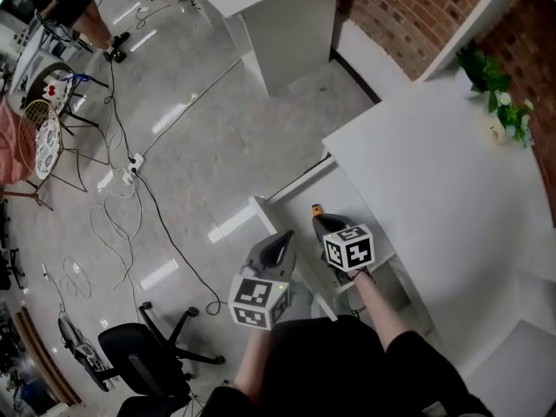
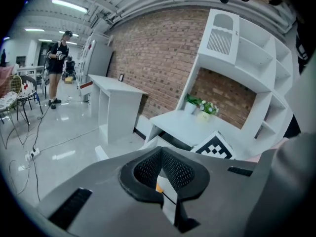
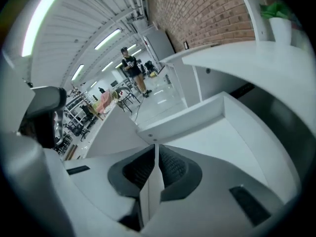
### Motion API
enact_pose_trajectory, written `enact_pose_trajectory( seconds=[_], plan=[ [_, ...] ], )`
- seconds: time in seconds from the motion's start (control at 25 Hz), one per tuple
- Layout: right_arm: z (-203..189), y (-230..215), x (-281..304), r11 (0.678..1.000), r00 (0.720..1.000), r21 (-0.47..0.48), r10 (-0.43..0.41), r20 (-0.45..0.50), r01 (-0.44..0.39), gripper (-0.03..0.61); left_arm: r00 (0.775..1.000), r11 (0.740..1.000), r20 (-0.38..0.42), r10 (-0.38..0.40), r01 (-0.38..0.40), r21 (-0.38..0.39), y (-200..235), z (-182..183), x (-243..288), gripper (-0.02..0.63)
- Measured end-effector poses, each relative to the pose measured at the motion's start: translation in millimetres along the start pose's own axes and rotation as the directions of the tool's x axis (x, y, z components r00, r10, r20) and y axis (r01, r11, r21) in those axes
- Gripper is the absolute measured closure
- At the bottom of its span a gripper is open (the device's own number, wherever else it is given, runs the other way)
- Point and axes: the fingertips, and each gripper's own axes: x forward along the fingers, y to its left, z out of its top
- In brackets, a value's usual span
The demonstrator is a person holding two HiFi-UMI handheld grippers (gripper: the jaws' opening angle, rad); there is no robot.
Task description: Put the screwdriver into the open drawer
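The orange-handled screwdriver (image 1: 317, 208) lies in the open white drawer (image 1: 295, 183), just ahead of the right gripper (image 1: 330, 227), whose jaws are together on nothing.

Potted plant (image 1: 499, 94) on white desk (image 1: 434, 181), black office chair (image 1: 139, 350) on glossy floor (image 1: 200, 111)

Floor (image 1: 217, 129): glossy pale grey tile, streaked with light reflections.
Wall (image 1: 408, 11): red brick, along the right side.
Furniture: white desk (image 1: 434, 172) against the brick, with a potted plant (image 1: 497, 89) at its far right corner and a white shelving hutch (image 2: 247, 58) above. A second white table (image 1: 278, 7) stands farther along the wall. A black office chair (image 1: 143, 354) is at lower left.
Cables (image 1: 111, 220): loose loops on the floor, beside a power strip (image 1: 132, 168).
Lighting: ceiling strip lamps (image 2: 69, 5), lit.
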Motion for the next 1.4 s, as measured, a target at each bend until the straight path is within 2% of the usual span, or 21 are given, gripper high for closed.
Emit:
enact_pose_trajectory(
  seconds=[0.24,0.52,0.64,1.04,1.4],
  plan=[
    [37,36,-43,0.997,0.991,-0.062,0.053,0.123,-0.046,0.554,0.998,1.0,0.057,-0.007,0.005,0.022,-3,16,-22,0.605],
    [83,65,-100,0.993,0.958,-0.103,0.079,0.277,-0.052,0.561,0.99,0.999,0.143,-0.008,0.002,0.046,-4,41,-45,0.606],
    [104,71,-122,0.995,0.936,-0.091,0.063,0.346,-0.033,0.561,0.984,0.998,0.18,-0.006,-0.005,0.058,-3,54,-53,0.605],
    [148,91,-193,0.99,0.869,-0.143,0.065,0.491,0.007,0.563,0.953,0.994,0.303,0.002,-0.035,0.103,-4,104,-86,0.605],
    [179,85,-248,0.986,0.796,-0.157,0.058,0.603,0.048,0.563,0.923,0.984,0.384,0.016,-0.082,0.157,-13,139,-105,0.605]
  ],
)
